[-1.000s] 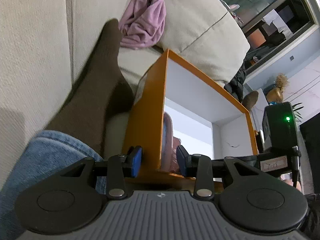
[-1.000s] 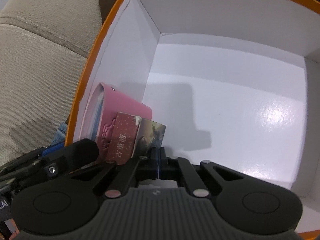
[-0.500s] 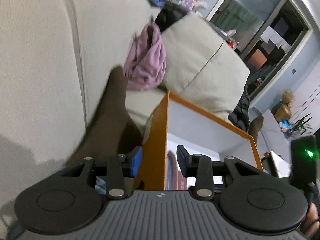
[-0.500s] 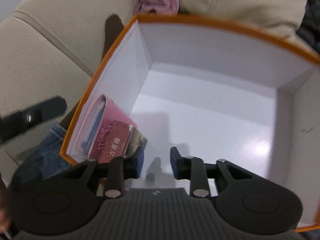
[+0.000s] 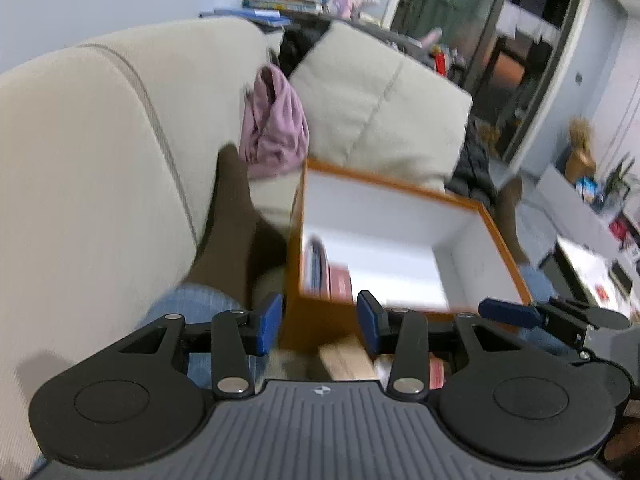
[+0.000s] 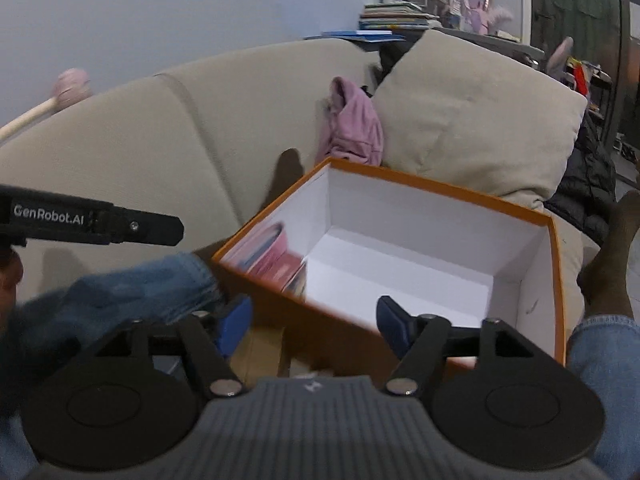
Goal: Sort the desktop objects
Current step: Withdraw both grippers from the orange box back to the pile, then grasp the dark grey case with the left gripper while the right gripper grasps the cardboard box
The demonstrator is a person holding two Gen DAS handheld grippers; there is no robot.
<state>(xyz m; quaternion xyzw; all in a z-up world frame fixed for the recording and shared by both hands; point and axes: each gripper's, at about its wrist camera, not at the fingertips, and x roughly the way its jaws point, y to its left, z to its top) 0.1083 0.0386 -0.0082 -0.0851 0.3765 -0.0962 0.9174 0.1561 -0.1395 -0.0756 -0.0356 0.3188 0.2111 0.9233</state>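
Beige sofa cushions (image 6: 168, 148) fill the background of a cluttered living room, with a crumpled pink garment (image 6: 354, 128) tucked between two of them and stacked books (image 6: 396, 14) on a ledge behind. An orange box (image 6: 340, 332) with a white interior sits on the seat between a person's outstretched legs in blue jeans (image 6: 132, 296) and dark socks (image 5: 234, 220). Several flat items, among them a pink case (image 6: 272, 248) and a red booklet (image 5: 340, 280), stand on edge against the box's left inner wall; the rest of the white floor is bare. The right gripper (image 6: 314, 324) hovers at the near orange wall, its jaws spreading apart with nothing pressed between the blue pads. The left gripper (image 5: 318, 322) hangs over the box's near left corner, its jaws also opening, and the corner shows in the gap untouched by the pads. Below that gap lies a tan cardboard piece (image 5: 346, 358), blurred. From the left wrist view, the right gripper's blue fingertip appears at the box's right edge.
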